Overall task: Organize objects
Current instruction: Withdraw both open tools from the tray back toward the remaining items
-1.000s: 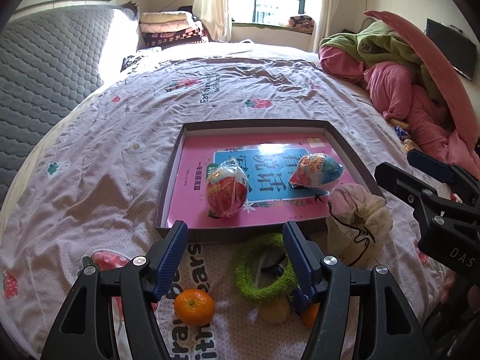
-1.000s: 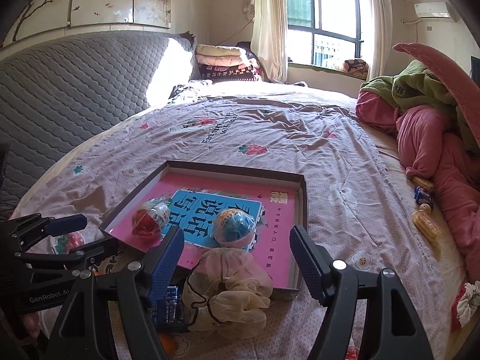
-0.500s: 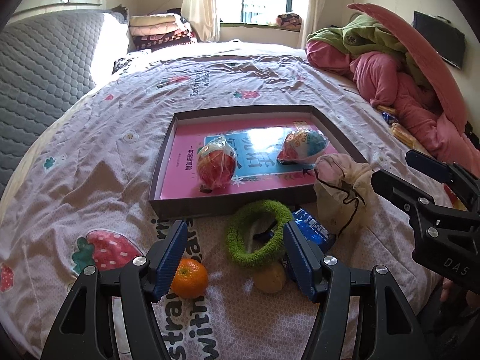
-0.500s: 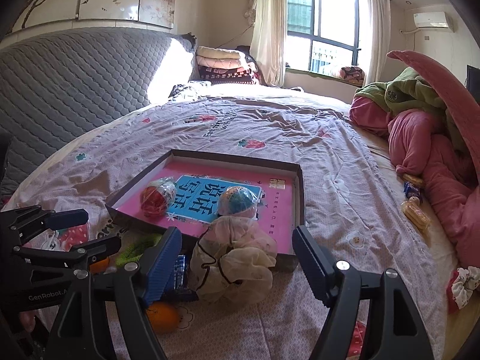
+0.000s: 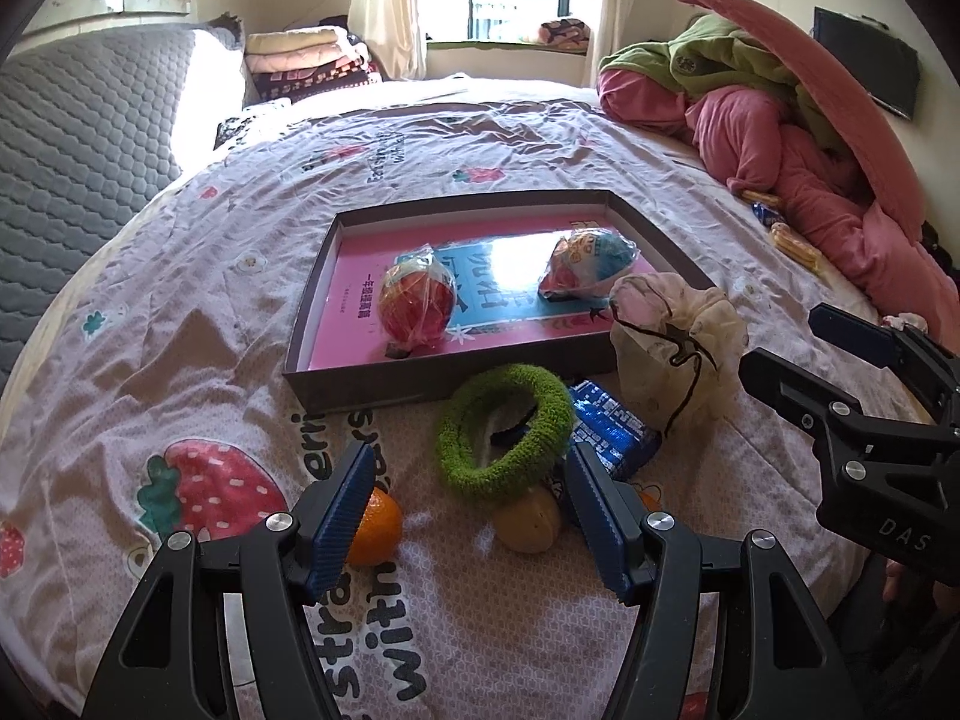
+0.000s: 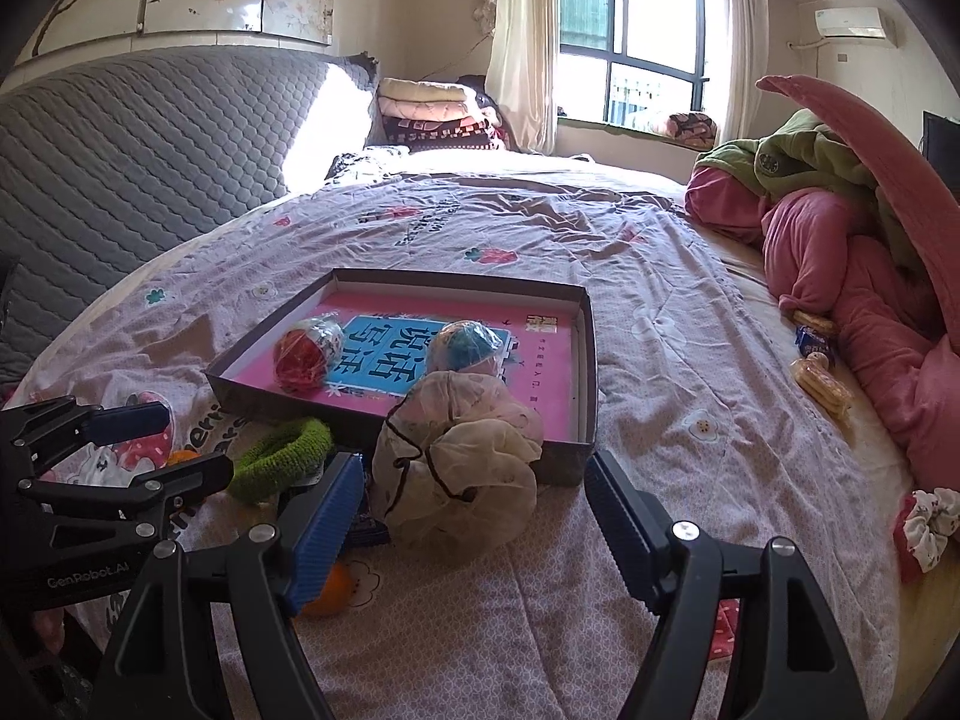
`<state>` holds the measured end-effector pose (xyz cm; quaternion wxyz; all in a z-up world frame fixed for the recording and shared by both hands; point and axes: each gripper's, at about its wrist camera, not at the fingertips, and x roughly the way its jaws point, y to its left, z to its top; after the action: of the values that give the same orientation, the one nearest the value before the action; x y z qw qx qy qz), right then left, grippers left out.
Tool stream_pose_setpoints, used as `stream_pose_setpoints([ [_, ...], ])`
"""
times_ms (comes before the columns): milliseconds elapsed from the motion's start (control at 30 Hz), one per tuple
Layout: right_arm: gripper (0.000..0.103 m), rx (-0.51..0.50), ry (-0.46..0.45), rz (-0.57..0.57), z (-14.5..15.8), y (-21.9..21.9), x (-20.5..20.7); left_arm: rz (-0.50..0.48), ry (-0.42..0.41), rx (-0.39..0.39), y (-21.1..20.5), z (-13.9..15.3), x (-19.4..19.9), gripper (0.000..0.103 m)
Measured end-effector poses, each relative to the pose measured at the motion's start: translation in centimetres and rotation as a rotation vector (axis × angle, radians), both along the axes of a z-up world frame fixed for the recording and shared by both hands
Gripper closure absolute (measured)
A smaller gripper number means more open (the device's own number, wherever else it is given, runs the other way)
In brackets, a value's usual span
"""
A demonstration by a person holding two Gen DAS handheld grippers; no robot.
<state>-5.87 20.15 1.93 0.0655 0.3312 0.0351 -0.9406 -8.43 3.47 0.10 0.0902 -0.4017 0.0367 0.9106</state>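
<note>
Left gripper [image 5: 468,507], right gripper [image 6: 474,519]: both spread, empty. Cloth pouch [image 6: 456,456] against tray [image 6: 585,348] near edge, between right fingers. Looks soft, light, squashy; pinch bunched middle by drawstring.

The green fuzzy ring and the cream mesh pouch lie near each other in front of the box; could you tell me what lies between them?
A blue foil packet lies between the green fuzzy ring and the cream mesh pouch, seen clearly in the left wrist view.
</note>
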Motion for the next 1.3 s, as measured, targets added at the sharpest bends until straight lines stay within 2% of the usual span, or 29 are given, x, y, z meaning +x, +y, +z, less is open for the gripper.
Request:
stream_pose_setpoints([
  [1300,0.027,0.015,-0.053,-0.012,-1.8,-0.4,2.4,-0.046,-0.022,-0.014,1.2,-0.9,2.5,0.036],
])
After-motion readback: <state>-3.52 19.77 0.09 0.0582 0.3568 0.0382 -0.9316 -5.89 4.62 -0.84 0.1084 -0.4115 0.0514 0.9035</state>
